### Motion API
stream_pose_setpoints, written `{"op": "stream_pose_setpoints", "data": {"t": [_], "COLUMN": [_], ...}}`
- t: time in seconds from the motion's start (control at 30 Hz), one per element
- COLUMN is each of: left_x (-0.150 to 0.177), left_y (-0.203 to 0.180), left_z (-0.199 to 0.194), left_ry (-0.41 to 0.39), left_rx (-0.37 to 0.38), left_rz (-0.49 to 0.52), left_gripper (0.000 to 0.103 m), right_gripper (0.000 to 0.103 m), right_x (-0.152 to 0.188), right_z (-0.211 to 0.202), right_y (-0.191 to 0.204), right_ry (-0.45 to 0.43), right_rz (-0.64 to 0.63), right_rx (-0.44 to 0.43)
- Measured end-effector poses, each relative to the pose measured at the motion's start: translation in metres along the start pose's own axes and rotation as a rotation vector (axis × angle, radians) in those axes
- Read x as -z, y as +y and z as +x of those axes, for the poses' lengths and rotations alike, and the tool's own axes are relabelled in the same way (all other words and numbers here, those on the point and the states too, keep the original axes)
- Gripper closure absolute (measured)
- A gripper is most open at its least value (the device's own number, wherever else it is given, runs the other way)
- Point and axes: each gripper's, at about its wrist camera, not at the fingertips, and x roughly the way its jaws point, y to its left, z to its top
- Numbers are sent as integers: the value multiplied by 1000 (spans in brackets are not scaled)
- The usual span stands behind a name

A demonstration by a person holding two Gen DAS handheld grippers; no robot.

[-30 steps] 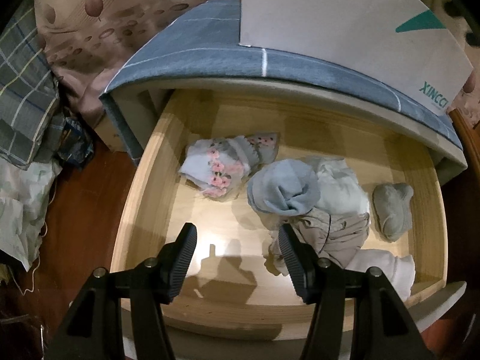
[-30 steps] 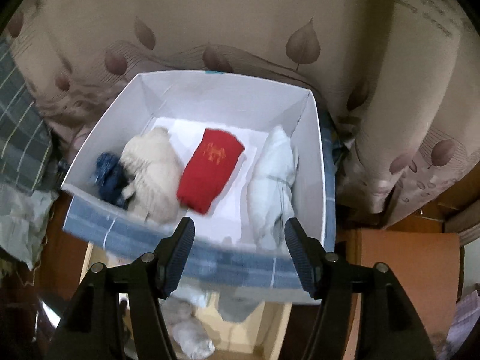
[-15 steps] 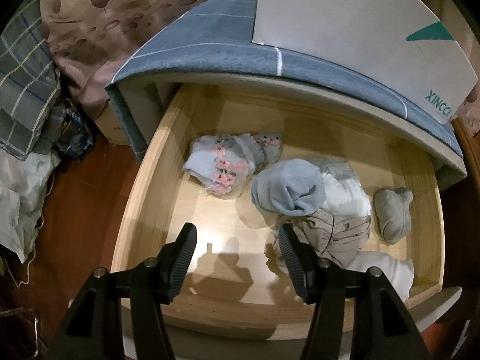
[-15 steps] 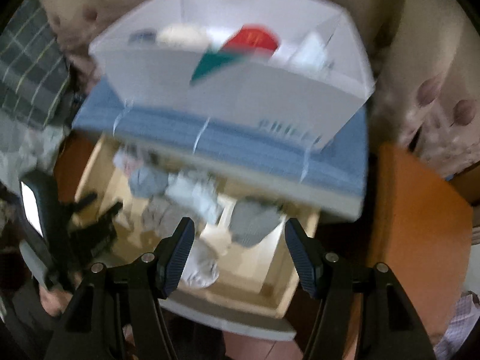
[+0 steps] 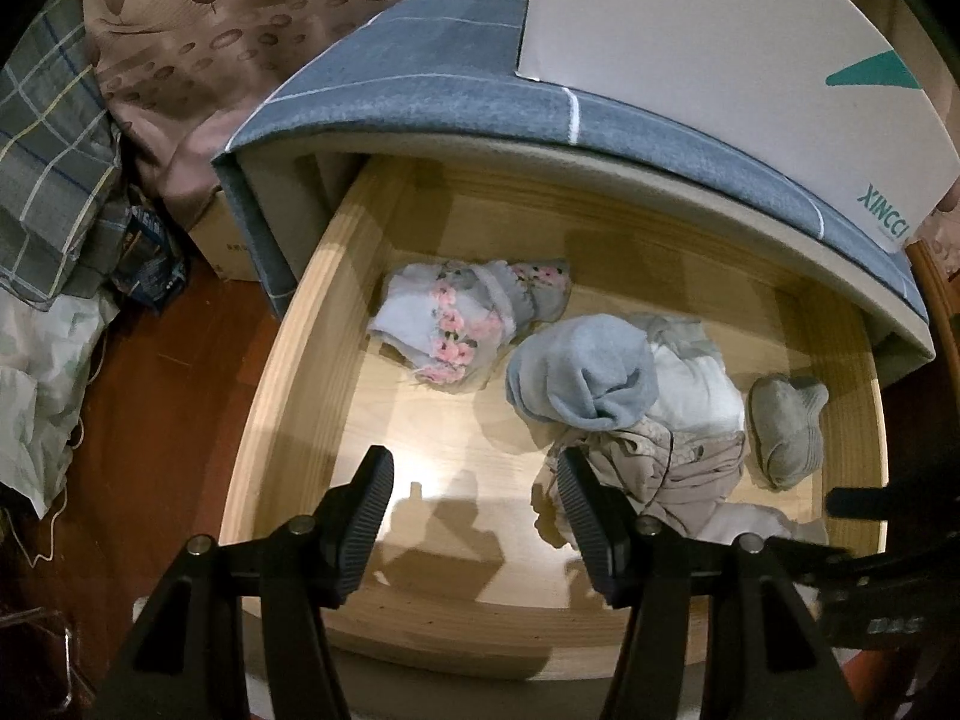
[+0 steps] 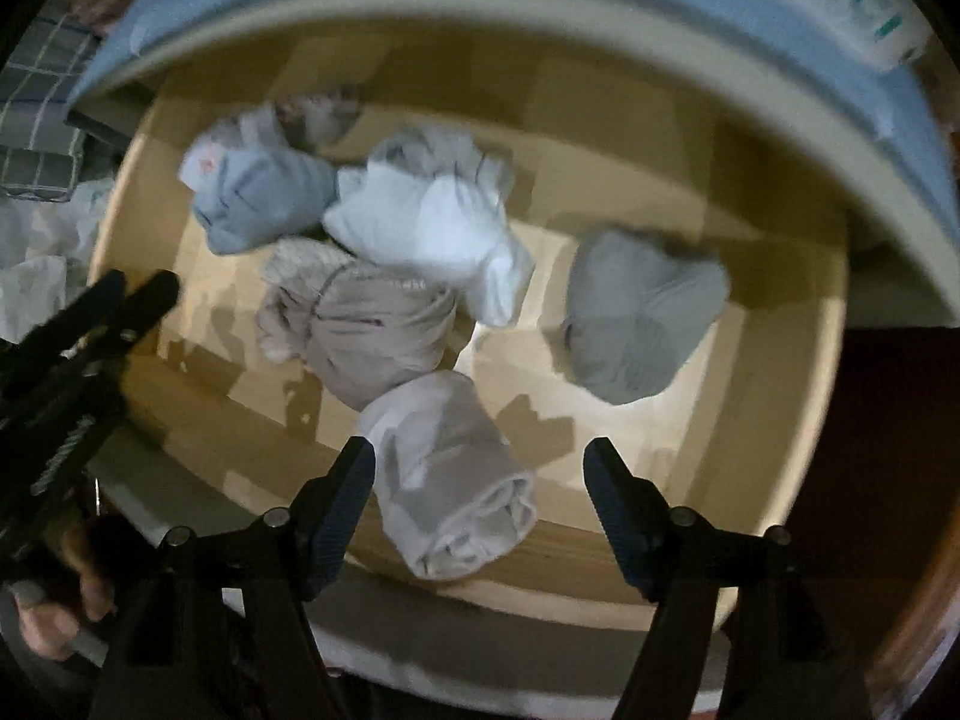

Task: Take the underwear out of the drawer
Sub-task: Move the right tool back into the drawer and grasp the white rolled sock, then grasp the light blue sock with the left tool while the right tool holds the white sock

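Observation:
The wooden drawer (image 5: 282,396) is pulled out and holds several rolled garments. Among them are floral underwear (image 5: 456,324), a blue-grey bundle (image 5: 582,378), a beige bundle (image 5: 666,468) and a grey bundle (image 5: 786,432). My left gripper (image 5: 474,468) hangs open over the drawer's front left, with nothing between its fingers. My right gripper (image 6: 480,456) points down over the front of the drawer (image 6: 570,558), its jaws opening. A white roll (image 6: 450,480) lies below and between its fingers, and the pads do not press it. The picture is blurred.
A white box (image 5: 720,48) stands on the blue checked cloth (image 5: 420,78) above the drawer. Bedding and a plaid cloth (image 5: 42,180) are piled on the left over dark red floor (image 5: 168,396). A hand (image 6: 54,612) holds the left gripper (image 6: 102,306).
My right gripper came from over the white box down to the drawer's front, and its jaws stand wider. Its dark shape has entered the left wrist view at lower right. The left gripper stays put.

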Motion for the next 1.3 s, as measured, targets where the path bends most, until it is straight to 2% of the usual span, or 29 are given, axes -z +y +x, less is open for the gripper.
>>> {"op": "stream_pose_setpoints", "data": {"t": [0.27, 0.3, 0.4, 0.57, 0.87, 1.3], "left_x": [0, 0, 0, 0, -1, 1], "left_y": [0, 0, 0, 1, 1, 5], "left_z": [1, 1, 2, 3, 5, 7], "left_ry": [6, 6, 12, 14, 21, 37], "left_rx": [-1, 0, -1, -5, -11, -19], "left_rz": [-2, -2, -1, -3, -2, -23], "left_gripper": [45, 45, 45, 45, 45, 45], "right_gripper": [32, 36, 59, 59, 59, 61], "right_x": [4, 5, 9, 16, 33, 56], "right_z": [41, 44, 47, 41, 35, 34], "right_y": [9, 10, 8, -12, -60, -85], "right_ry": [78, 81, 86, 59, 51, 26], "right_rz": [1, -2, 10, 29, 125, 157], "right_rx": [-22, -14, -17, 49, 39, 83]}}
